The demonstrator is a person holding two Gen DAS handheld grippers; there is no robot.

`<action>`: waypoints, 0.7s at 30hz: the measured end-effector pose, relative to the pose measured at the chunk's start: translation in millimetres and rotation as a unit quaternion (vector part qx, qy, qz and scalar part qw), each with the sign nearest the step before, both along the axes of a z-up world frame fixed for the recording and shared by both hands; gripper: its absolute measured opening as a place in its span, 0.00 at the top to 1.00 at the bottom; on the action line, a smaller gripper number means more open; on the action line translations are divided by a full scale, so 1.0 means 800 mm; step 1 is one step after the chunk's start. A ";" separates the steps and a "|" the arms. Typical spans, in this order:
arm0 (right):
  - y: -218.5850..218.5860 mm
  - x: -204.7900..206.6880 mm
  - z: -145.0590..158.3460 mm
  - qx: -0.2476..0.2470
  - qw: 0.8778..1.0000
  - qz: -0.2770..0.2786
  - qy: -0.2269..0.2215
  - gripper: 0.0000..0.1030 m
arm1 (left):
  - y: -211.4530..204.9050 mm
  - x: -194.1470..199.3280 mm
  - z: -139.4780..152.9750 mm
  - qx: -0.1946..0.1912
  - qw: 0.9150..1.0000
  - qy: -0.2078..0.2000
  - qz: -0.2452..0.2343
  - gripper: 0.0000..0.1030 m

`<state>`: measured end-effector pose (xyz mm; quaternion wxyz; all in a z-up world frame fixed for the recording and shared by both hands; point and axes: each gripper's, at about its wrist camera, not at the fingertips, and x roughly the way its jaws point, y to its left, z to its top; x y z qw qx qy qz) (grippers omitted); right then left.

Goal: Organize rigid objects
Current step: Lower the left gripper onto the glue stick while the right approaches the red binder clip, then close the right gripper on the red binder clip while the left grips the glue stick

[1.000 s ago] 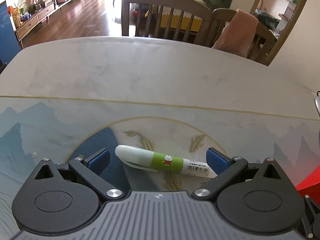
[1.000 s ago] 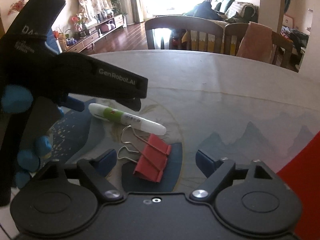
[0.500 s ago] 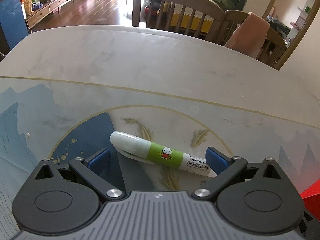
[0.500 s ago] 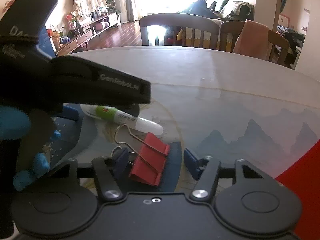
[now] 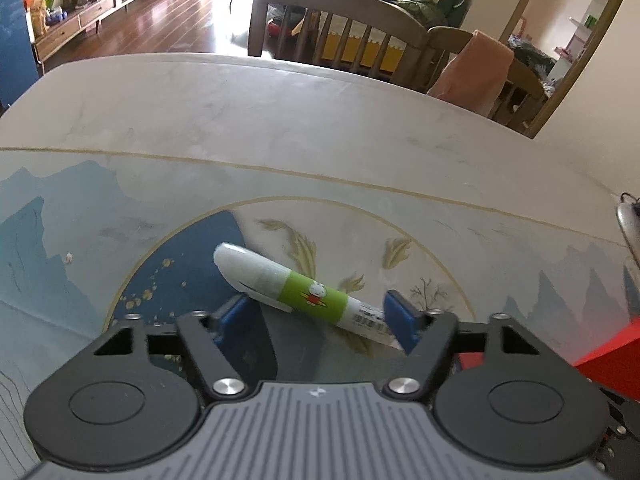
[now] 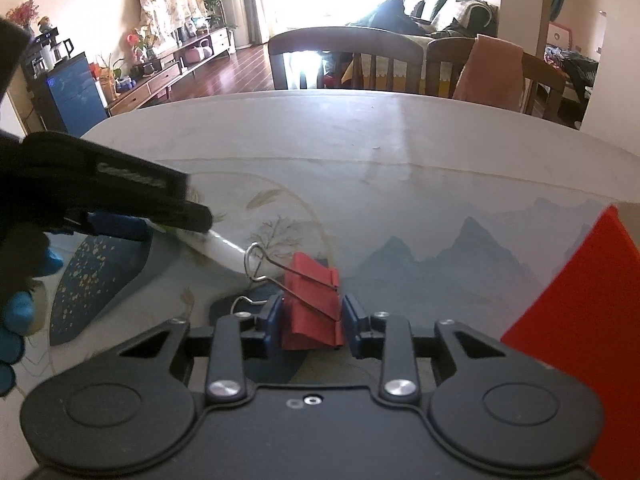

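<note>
**op:** White-and-green plastic, that's what my left side is looking at. The white marker pen with the green cartoon label (image 5: 296,290) is lying slantwise on the glossy tabletop printed with pale blue mountains (image 5: 280,128), cap end pointing up-left over the dark blue patch of the print. My left gripper (image 5: 320,312) has just been closing in. The pen sits between the blue pads; the left pad (image 5: 234,314) looks right up against the cap end and the right pad (image 5: 400,320) is at the barcode end, but I can't tell if they're actually pressing yet.

**reply:** And the other hand?

**op:** From the right wrist camera the left gripper shows up as a dark blurry shape on the left with the pen's white end poking out from under it. Just right of that, the red metal binder clip with wire handles (image 6: 314,300) is pinched by my right gripper (image 6: 312,316), blue pads flat against both sides of the red body. Those jaws have just been closing and they're clamped on it. One wire loop sticks up toward the pen and is touching or nearly touching its tip.

**reply:** Anything further right?

**op:** A red box-like thing (image 6: 580,328) at the right edge, near the clip but apart from it. Wooden chairs (image 6: 344,56) are beyond the far side of the table.
</note>
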<state>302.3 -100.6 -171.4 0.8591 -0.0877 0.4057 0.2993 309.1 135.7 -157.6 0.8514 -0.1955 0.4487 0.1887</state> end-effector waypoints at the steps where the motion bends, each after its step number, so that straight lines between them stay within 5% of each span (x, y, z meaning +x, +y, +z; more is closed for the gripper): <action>1: -0.002 -0.001 0.000 0.000 1.000 0.001 0.001 0.70 | 0.001 -0.003 0.001 -0.007 1.000 -0.002 -0.003 0.41; 14: -0.024 -0.037 0.011 0.012 1.000 0.012 0.025 0.70 | 0.024 -0.050 0.010 -0.037 0.999 -0.006 0.009 0.88; 21: -0.040 -0.063 0.027 0.031 0.999 0.013 0.043 0.73 | 0.021 -0.101 0.020 -0.006 1.000 -0.002 -0.004 0.92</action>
